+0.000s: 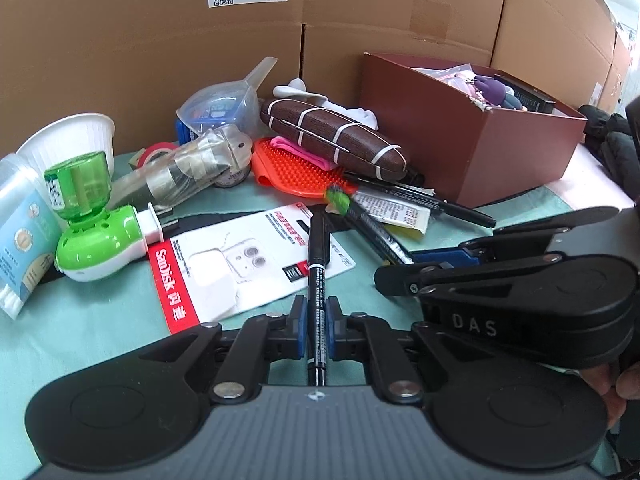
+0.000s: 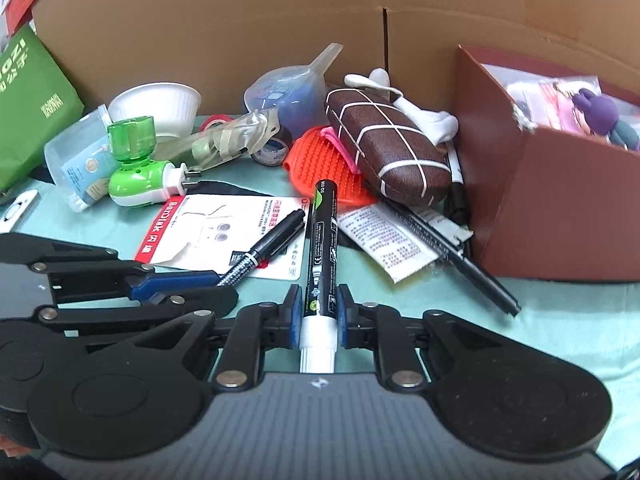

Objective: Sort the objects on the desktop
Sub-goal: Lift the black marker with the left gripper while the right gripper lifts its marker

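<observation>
My left gripper (image 1: 316, 320) is shut on a thin black pen (image 1: 317, 264) that points forward over the SanDisk card (image 1: 240, 268). My right gripper (image 2: 319, 312) is shut on a thick black marker with a white end (image 2: 321, 248). In the left wrist view the right gripper (image 1: 400, 276) sits to the right with that marker (image 1: 372, 228) sticking out. In the right wrist view the left gripper (image 2: 216, 284) sits to the left with the thin pen (image 2: 264, 246). A brown open box (image 1: 472, 136) with toys inside stands to the right.
On the teal cloth lie a brown glasses case (image 1: 336, 136), an orange bristle pad (image 1: 296, 168), a green plug-in vaporizer (image 1: 92, 224), a white bowl (image 1: 68, 136), a clear scoop (image 1: 224, 104), more black pens (image 2: 452, 248) and a leaflet (image 2: 384, 240). Cardboard walls (image 1: 160, 60) stand behind.
</observation>
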Tool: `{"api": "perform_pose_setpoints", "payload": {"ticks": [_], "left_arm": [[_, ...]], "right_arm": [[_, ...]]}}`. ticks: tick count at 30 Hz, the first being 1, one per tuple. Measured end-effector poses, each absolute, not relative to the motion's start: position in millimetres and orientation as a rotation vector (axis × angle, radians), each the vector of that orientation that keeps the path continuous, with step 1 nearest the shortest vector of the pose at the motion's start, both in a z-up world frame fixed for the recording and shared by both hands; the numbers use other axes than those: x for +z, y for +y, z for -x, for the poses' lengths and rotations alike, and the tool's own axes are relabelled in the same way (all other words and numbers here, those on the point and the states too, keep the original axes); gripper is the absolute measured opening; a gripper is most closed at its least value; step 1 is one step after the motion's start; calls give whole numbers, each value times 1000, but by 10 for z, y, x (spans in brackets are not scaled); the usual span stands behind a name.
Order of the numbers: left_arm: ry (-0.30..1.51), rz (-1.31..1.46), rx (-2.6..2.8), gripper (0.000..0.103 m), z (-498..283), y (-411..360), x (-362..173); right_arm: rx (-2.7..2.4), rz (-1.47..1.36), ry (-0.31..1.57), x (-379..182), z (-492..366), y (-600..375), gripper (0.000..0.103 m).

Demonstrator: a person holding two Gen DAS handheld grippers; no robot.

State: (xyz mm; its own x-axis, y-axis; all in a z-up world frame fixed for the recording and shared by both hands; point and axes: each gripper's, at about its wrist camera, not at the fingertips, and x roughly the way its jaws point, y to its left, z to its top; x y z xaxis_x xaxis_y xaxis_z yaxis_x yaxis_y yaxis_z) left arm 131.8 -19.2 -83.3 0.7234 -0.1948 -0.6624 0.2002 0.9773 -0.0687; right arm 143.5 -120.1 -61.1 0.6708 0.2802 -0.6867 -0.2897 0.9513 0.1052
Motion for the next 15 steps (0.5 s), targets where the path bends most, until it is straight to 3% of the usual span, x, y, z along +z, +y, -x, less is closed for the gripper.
{"api": "perform_pose_setpoints", "payload": {"ticks": [14, 15], "left_arm": [[632, 74, -267, 9, -1124, -206, -393], [621, 77, -274, 9, -1119, -223, -347]], "right_arm": [[363, -77, 696, -278, -1086, -1459, 15], [363, -77, 681, -226, -1069, -1485, 5]]}}
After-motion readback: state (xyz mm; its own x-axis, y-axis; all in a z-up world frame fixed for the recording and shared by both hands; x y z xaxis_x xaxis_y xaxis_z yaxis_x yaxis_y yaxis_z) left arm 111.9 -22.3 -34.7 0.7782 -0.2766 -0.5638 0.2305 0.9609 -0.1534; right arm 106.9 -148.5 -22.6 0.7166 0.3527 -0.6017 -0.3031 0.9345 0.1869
